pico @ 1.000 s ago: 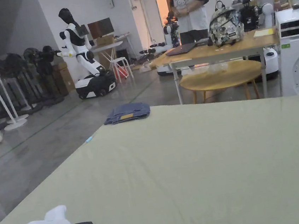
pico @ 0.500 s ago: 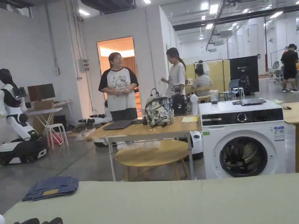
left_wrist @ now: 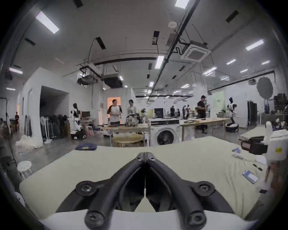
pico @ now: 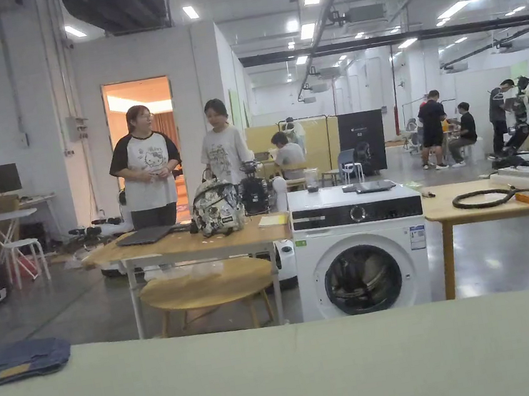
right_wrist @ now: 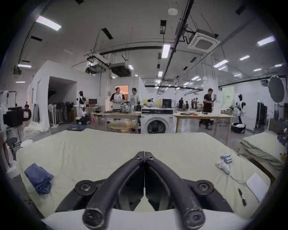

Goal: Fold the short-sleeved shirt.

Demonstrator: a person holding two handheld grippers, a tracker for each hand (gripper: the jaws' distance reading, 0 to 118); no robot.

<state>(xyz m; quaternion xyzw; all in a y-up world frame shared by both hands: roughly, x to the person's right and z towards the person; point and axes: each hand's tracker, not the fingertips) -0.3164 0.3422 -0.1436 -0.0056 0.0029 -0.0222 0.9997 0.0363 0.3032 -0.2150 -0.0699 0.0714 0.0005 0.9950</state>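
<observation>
While held low over the pale green bed cover [right_wrist: 96, 149]: both tools point across it at the room.
Left gripper [left_wrist: 145, 154]: jaws pressed together, tips meeting, nothing between them; white body low at the bottom edge in the head view.
Right gripper [right_wrist: 144, 153]: jaws likewise clenched on nothing, above bare cover; seen from the left gripper view at the right edge, held by a hand.
Short-sleeved shirt [right_wrist: 39, 178]: dark blue, bunched in a loose heap near the cover's left edge in the right gripper view, well apart from both grippers.
Folded jeans [pico: 19, 361]: at the far left corner of the cover.
Right side of cover: phone [left_wrist: 250, 179], pen [right_wrist: 242, 196], white paper [right_wrist: 257, 186].
Beyond the bed: washing machine [pico: 361, 255], wooden table [pico: 182, 244] with a backpack [pico: 216, 207], two people standing behind it.
</observation>
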